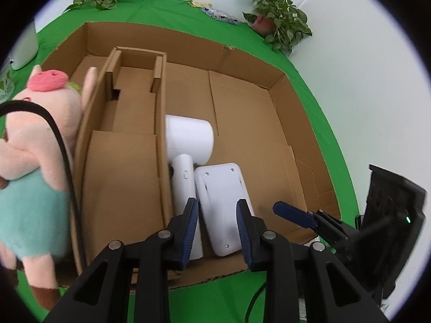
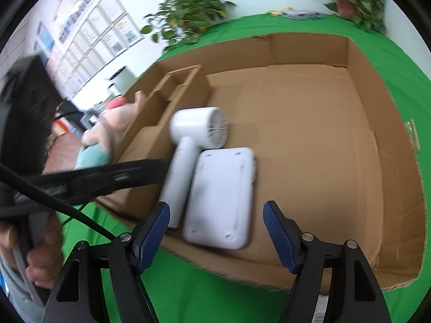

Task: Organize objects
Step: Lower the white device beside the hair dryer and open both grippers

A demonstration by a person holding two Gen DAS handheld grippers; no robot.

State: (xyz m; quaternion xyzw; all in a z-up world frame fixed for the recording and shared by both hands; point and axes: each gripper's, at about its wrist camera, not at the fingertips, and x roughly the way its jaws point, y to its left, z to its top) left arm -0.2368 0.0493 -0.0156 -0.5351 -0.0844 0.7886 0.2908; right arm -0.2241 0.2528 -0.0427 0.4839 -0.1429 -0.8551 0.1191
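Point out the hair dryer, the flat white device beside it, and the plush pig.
hair dryer (image 2: 199, 126): right wrist view, on its barrel.
flat white device (image 2: 221, 196): right wrist view, middle of its upturned face.
plush pig (image 1: 35, 161): left wrist view, on its body.

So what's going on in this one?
A person holds a gripper in each hand over a cardboard box on a green cloth. A white hair dryer and a flat white device lie side by side inside. The left gripper and right gripper both hover near them, jaws apart and empty. A plush pig stands outside the box.
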